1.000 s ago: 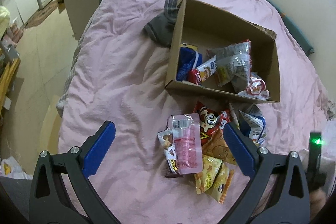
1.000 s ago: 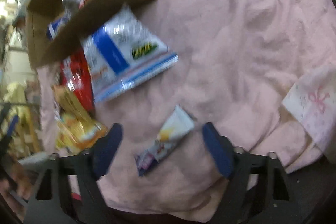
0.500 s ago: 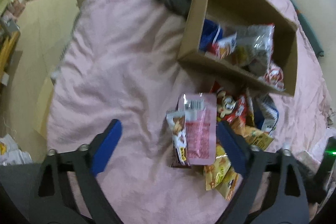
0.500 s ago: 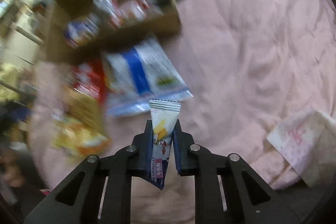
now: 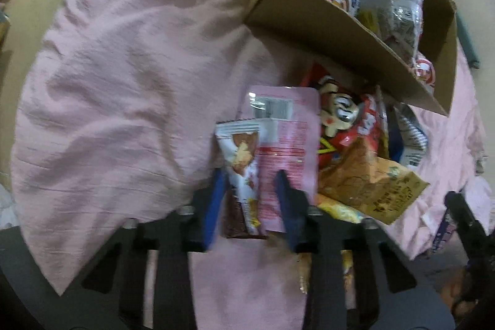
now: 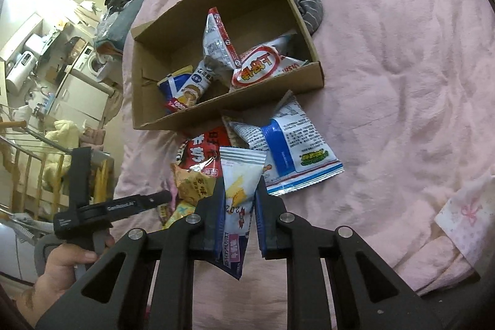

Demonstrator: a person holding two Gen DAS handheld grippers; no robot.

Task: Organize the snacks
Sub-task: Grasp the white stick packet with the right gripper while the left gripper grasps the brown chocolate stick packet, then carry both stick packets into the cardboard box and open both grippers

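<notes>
Pink bedspread (image 6: 402, 82) covers everything. Cardboard box (image 6: 216, 113) at 12 o'clock holds several packets. Loose snack pile (image 5: 355, 144) lies just below the box wall. Left gripper (image 5: 250, 184), jaws just closing, sits around the brown-and-white snack bar (image 5: 244, 172) and pink pouch (image 5: 287, 126) edge at 6 o'clock. Right gripper (image 6: 239, 203) clamps the white sachet (image 6: 239, 184), lifted off the bedspread.

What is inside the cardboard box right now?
The cardboard box holds several packets: a blue-and-white one, a silver-grey one with a red edge and a white one with a red oval. Whatever lies beneath them, and the near corner behind the front wall, stays hidden.
</notes>
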